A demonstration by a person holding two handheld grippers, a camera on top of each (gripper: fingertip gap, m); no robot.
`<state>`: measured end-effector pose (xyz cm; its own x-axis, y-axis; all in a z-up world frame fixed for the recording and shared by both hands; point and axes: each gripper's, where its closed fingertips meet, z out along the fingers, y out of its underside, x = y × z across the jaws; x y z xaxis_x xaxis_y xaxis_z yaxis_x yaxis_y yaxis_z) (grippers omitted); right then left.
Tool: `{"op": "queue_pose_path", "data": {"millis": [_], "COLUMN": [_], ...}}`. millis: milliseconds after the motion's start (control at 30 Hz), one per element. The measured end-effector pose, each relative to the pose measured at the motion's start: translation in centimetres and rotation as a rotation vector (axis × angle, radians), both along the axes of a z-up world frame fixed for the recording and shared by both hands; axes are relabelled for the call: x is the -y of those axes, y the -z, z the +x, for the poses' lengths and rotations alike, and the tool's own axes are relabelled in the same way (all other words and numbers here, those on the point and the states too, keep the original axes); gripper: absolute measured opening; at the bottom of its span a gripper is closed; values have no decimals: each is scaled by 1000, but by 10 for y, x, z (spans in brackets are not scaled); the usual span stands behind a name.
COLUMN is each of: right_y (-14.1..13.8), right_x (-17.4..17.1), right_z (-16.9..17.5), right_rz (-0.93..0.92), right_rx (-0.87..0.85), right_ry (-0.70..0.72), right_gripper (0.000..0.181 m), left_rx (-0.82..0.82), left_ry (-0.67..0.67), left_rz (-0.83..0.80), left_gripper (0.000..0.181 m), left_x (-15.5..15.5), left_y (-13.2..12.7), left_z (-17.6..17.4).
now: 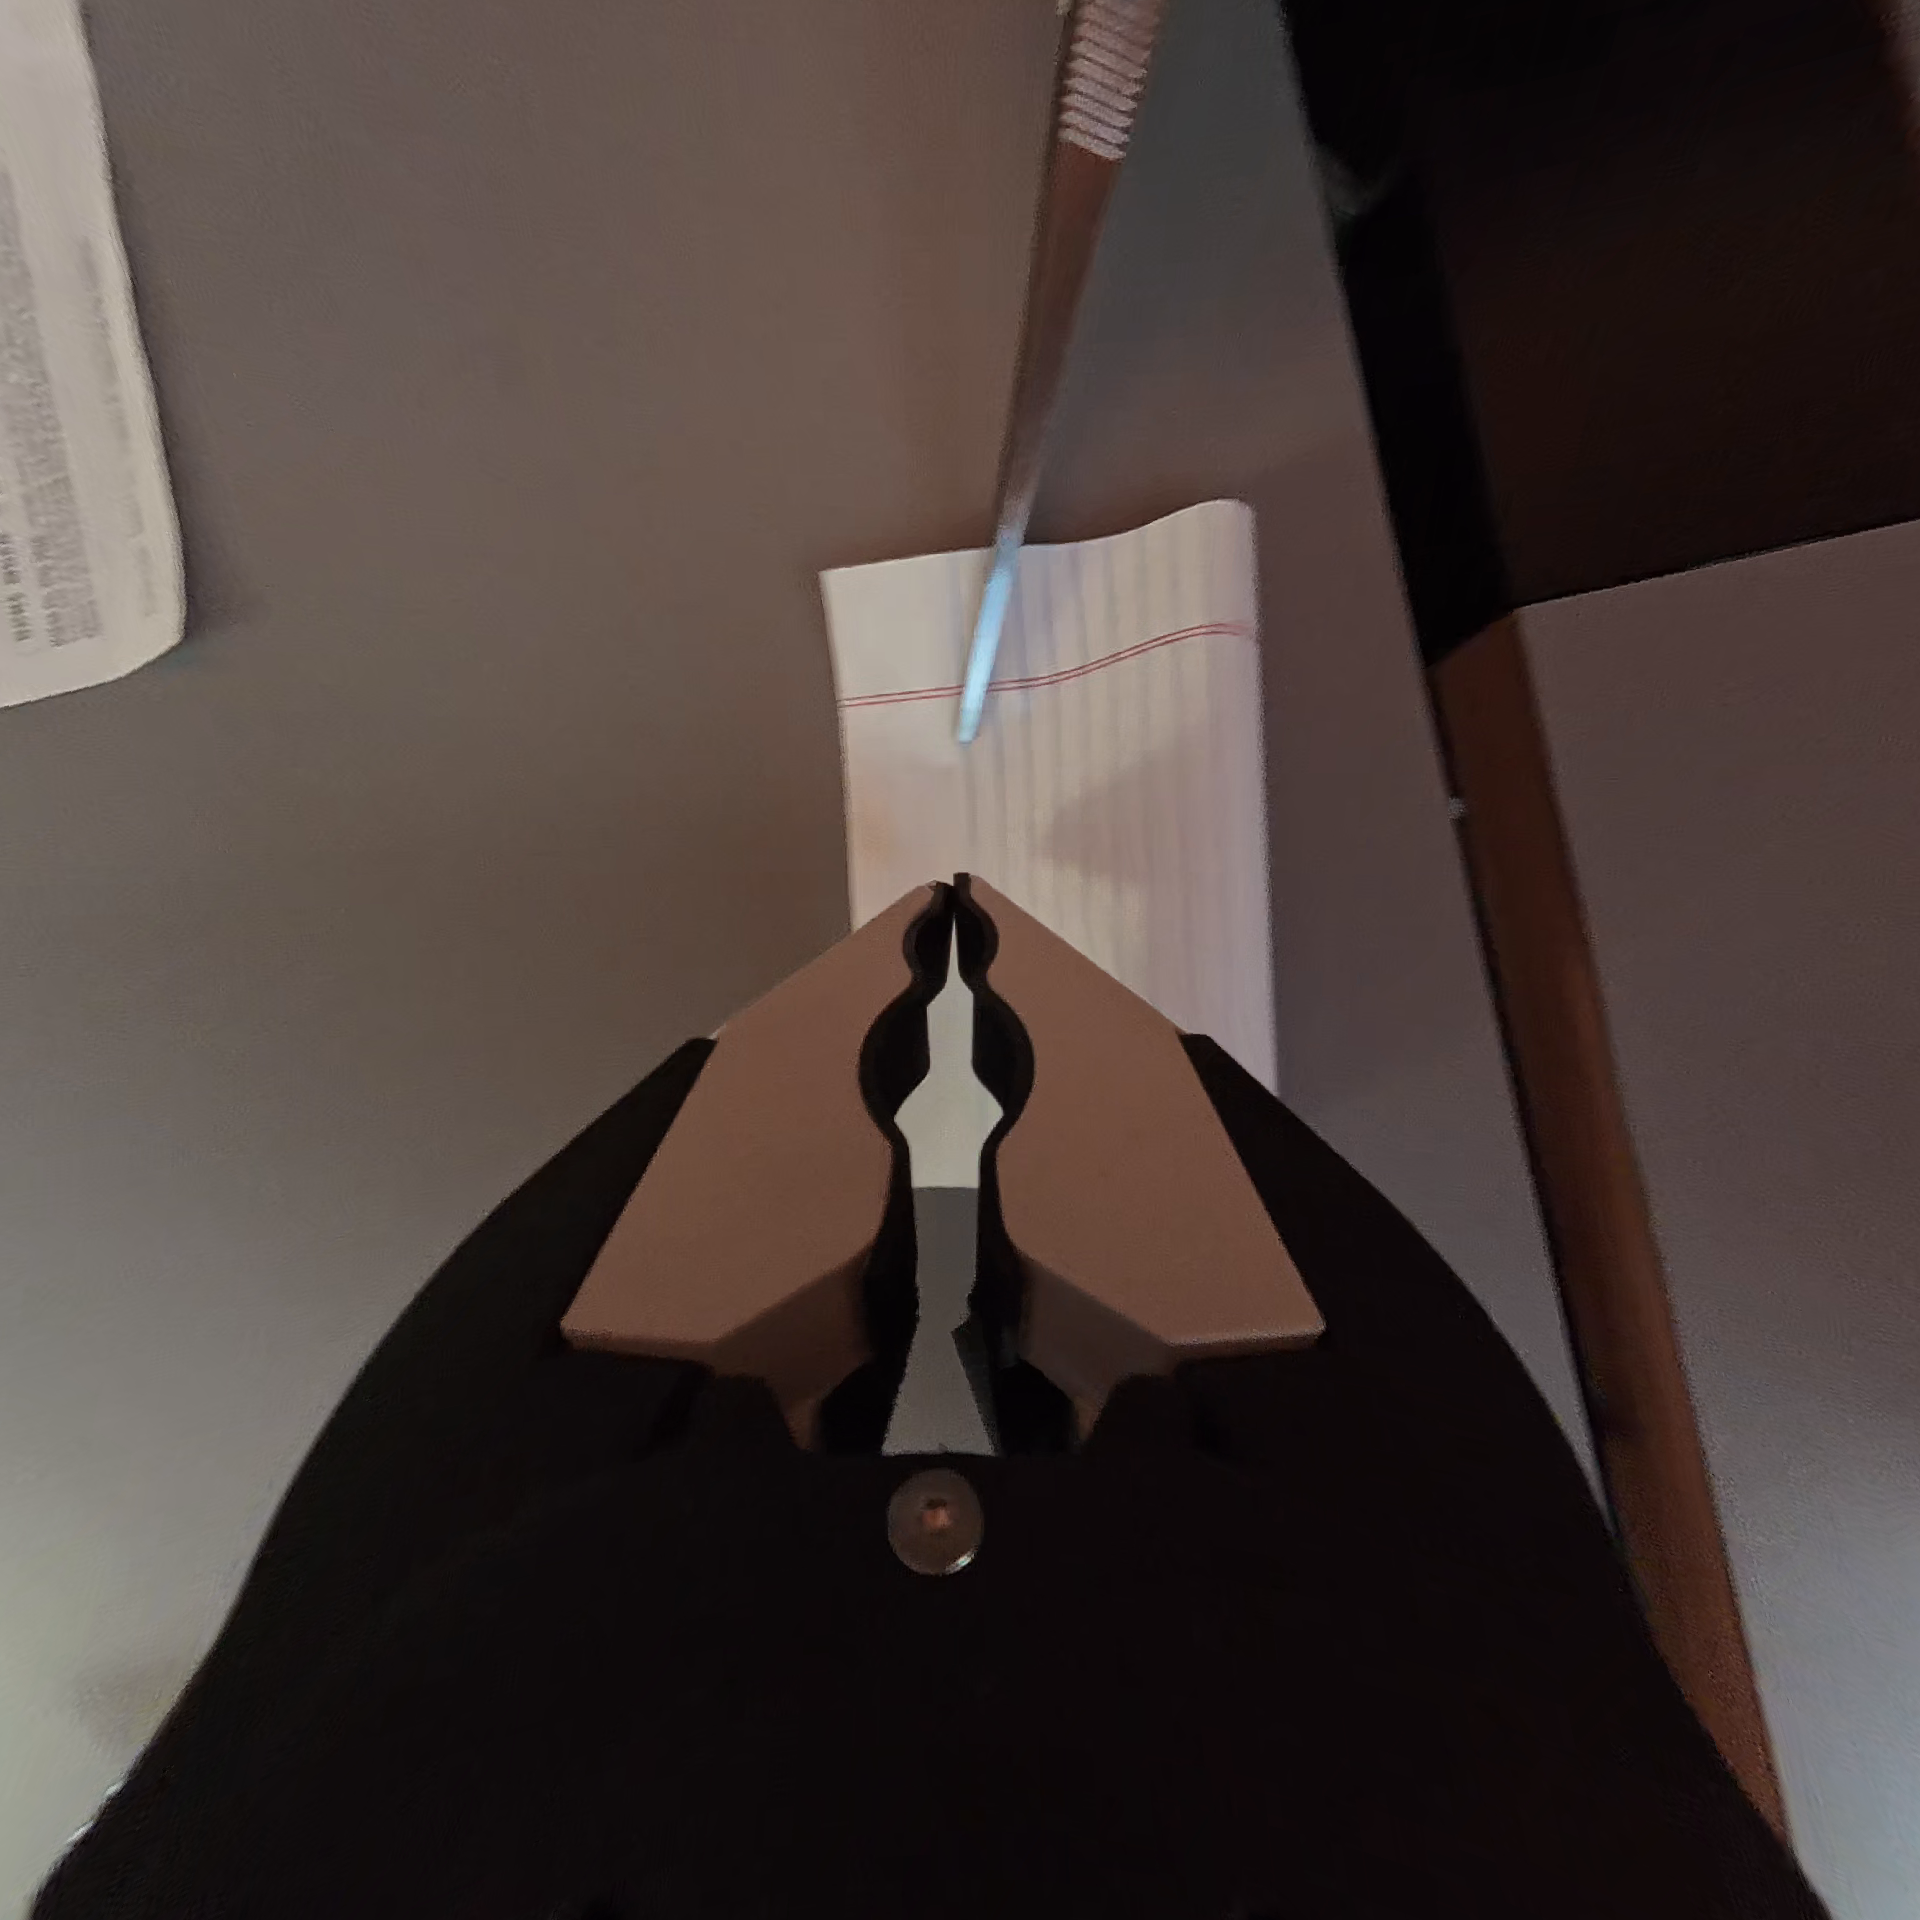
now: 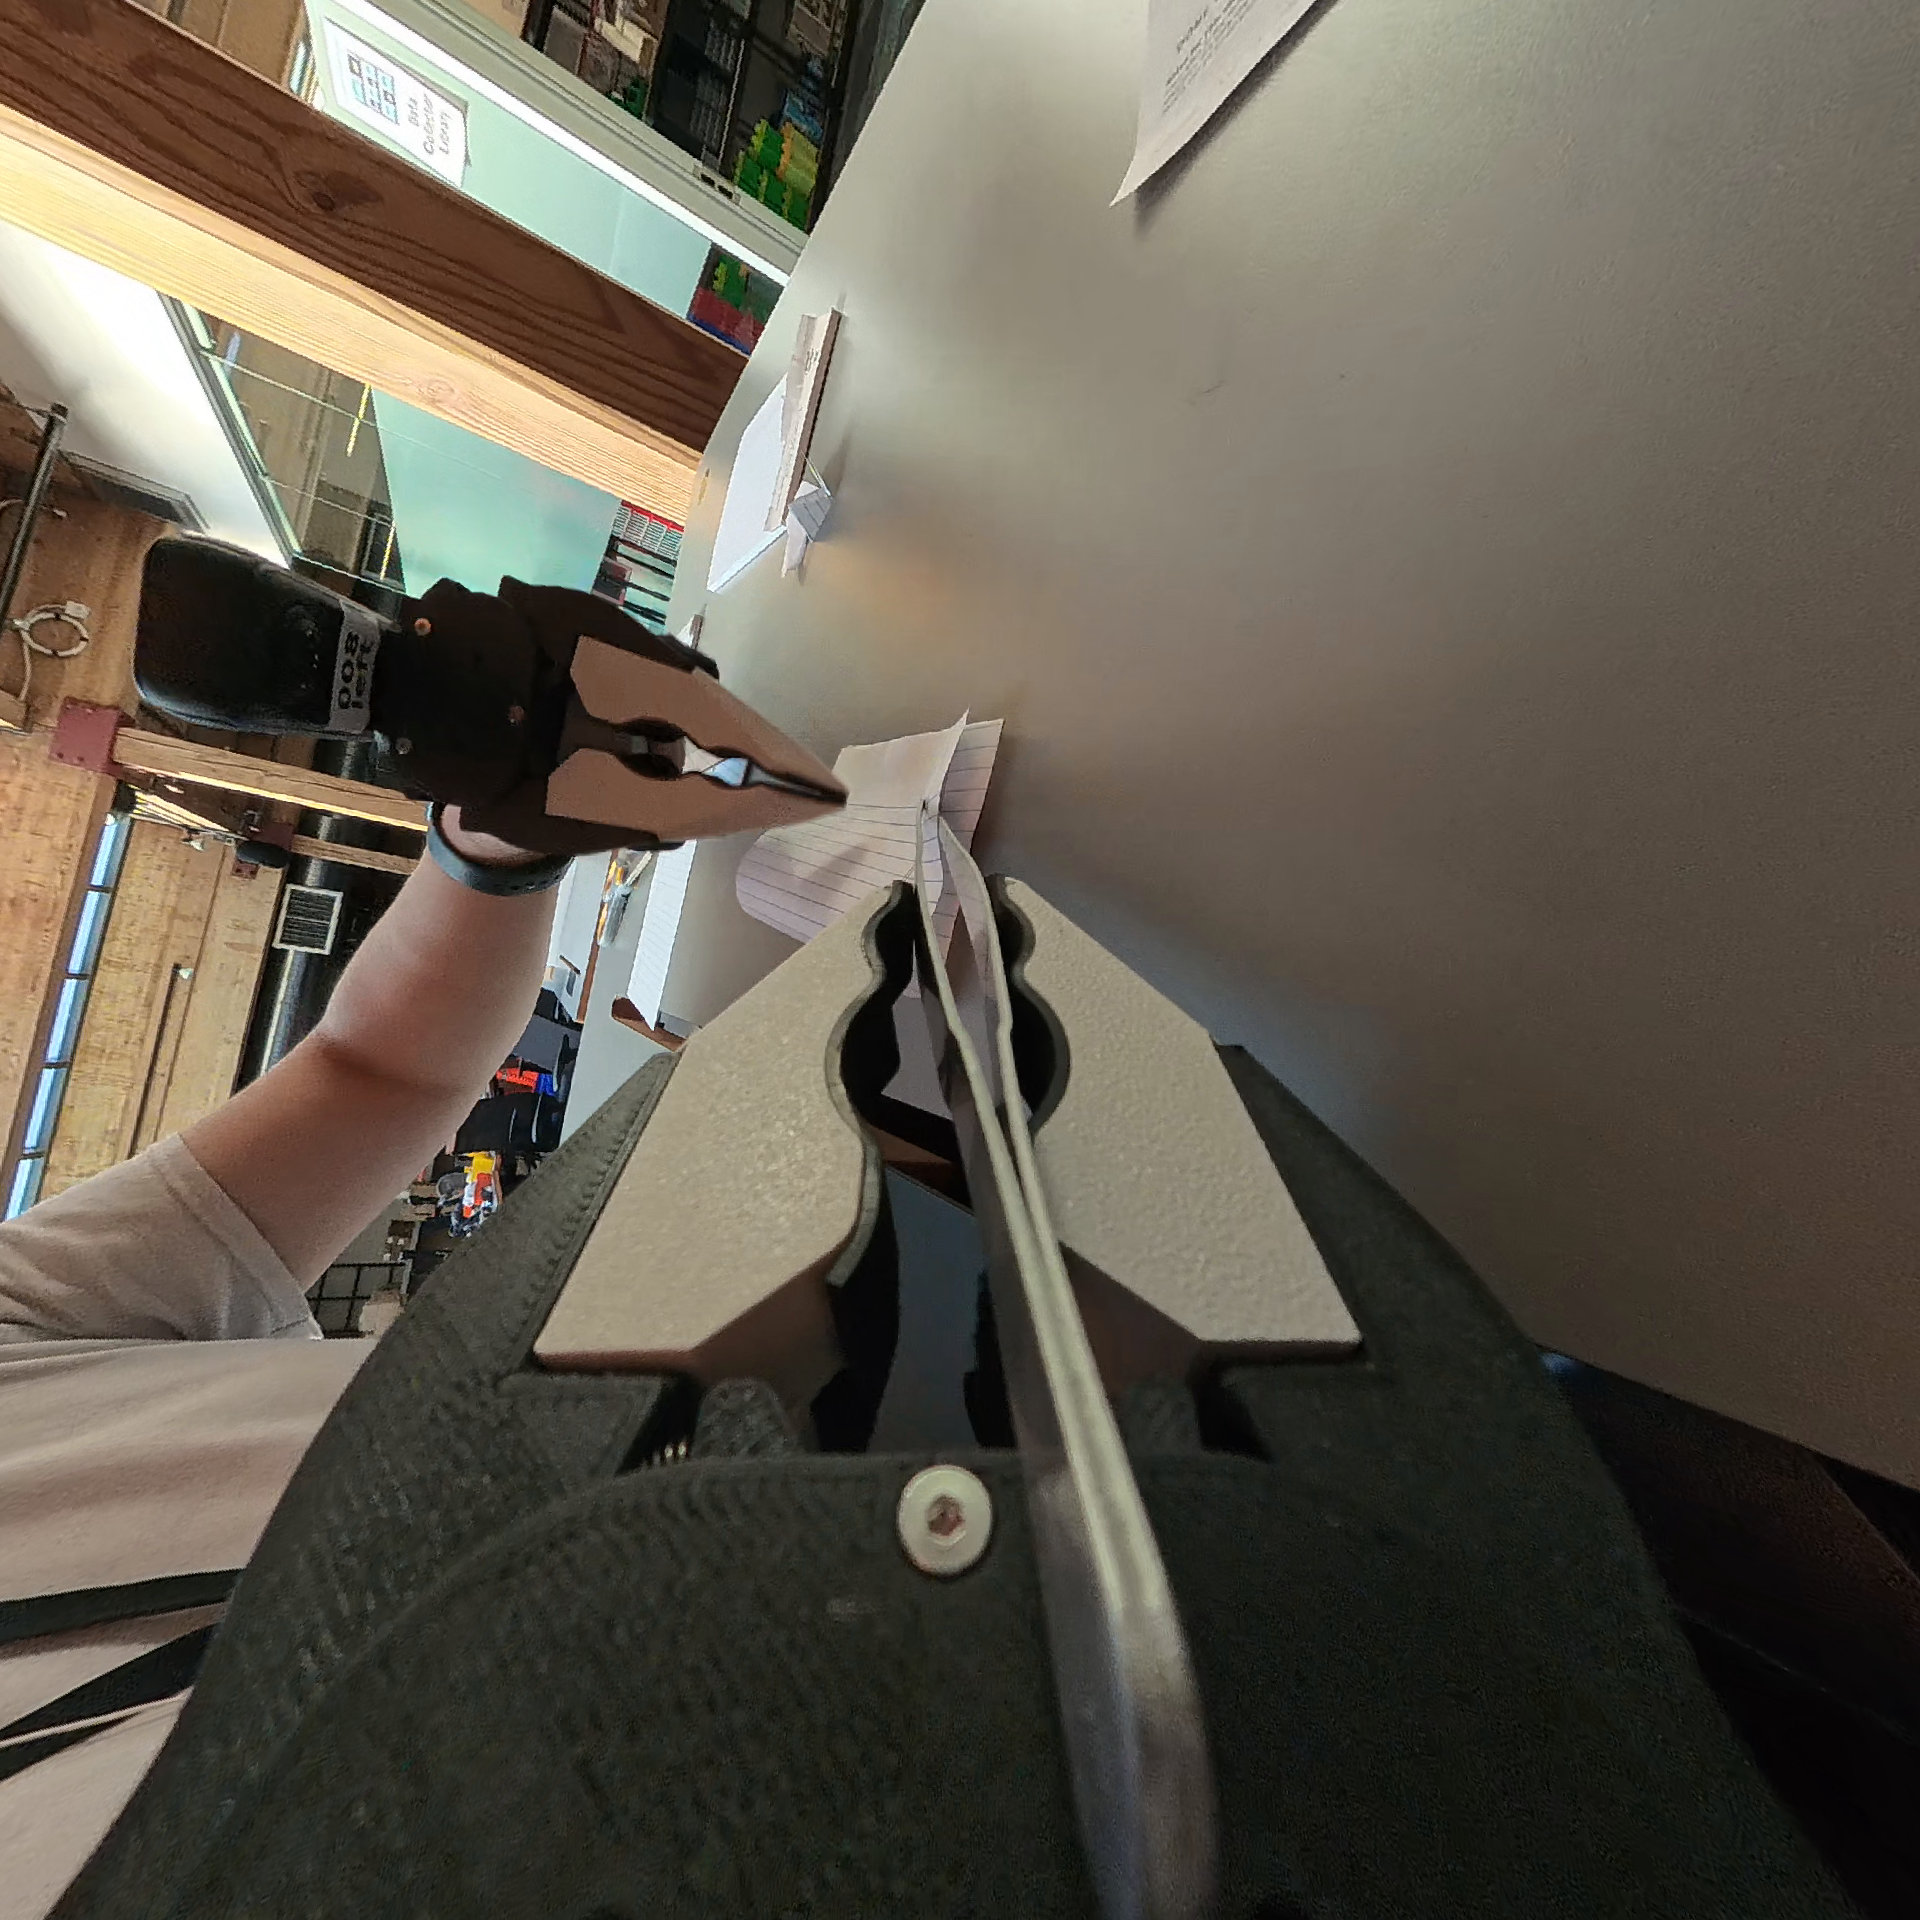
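- Now, closest in, the right gripper point(image 2: 951, 894) is squeezed shut on a pair of metal tweezers point(image 2: 997, 1091). The two thin metal arms run up between its jaws and stick out past the front.
- Just ahead of that gripper, the tweezer tips come together and touch a white card point(image 2: 894, 790) with lines on it.
- The card lies on the grey table point(image 2: 1455, 623). It is bent, so one part lies flat and another part stands up off the table.
- To the left of the right gripper, the left gripper point(image 2: 831, 795) points at the same card, its tip right at the raised edge.
- Seen from its own camera, the left gripper point(image 1: 954, 883) is closed, with only a hair of a gap at the tip. I cannot tell if it pinches the card point(image 1: 1122, 727) or only touches it.
- Ahead of the left gripper, the tweezers point(image 1: 1023, 416) slant down onto the card near a thin red line.
- A person's arm point(image 2: 395, 1018) holds the left gripper.
- Farther ahead of the right gripper, a small pile of paper point(image 2: 790, 457) lies on the table.
- Farthest off, a printed sheet point(image 2: 1205, 83) lies flat on the table.
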<state>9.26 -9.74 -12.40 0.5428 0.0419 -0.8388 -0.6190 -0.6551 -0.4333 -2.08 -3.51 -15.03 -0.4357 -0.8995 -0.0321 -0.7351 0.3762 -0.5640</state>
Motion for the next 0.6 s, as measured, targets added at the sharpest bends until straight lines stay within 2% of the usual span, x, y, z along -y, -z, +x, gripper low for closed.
{"op": "queue_pose_path", "data": {"millis": [133, 333, 500, 600], "right_y": [1, -3, -9, -23], "right_x": [0, -1, 3, 8], "right_z": [0, 2, 18, 34], "right_rz": [0, 24, 69, 116], "right_rx": [-6, -45, -18, 1], "right_ry": [0, 9, 66, 121], "right_gripper": [13, 19, 17, 15], "left_rx": [-44, -28, -43, -40], "left_ry": [41, -21, -34, -34], "left_rz": [34, -14, -51, -58], "left_gripper": [0, 0, 0, 0], "left_x": [12, 12, 12, 12], "left_y": [14, 14, 14, 14], "left_z": [-6, -6, -6, -6]}}
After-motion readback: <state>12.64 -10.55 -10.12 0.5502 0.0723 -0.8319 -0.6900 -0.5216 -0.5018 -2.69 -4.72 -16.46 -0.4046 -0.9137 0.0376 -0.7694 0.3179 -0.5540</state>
